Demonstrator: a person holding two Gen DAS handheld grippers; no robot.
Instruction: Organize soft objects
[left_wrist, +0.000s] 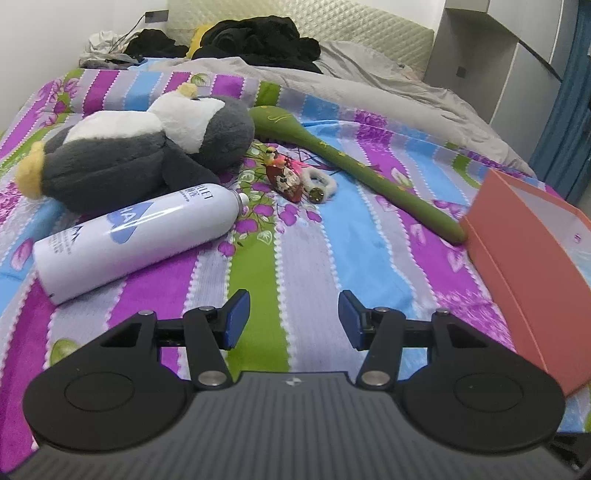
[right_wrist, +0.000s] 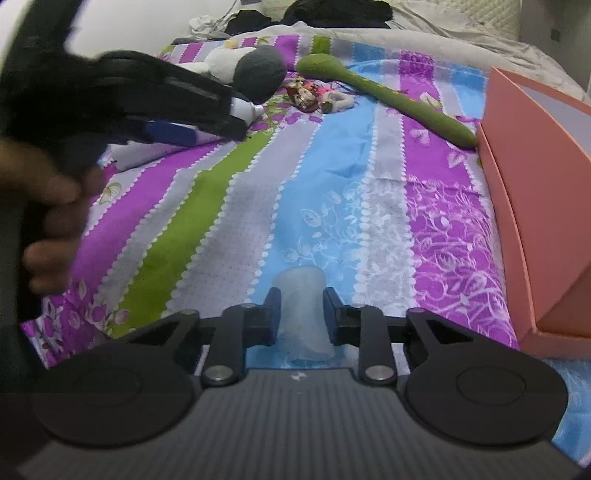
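On the striped floral bedsheet (right_wrist: 236, 206), the right gripper (right_wrist: 302, 317) pinches a translucent soft cup-shaped object (right_wrist: 303, 295) between its fingers, while the left gripper (left_wrist: 293, 319) hangs spread and empty near the white bottle (left_wrist: 140, 236), plush penguin (left_wrist: 147, 147) and orange box (left_wrist: 532, 258).
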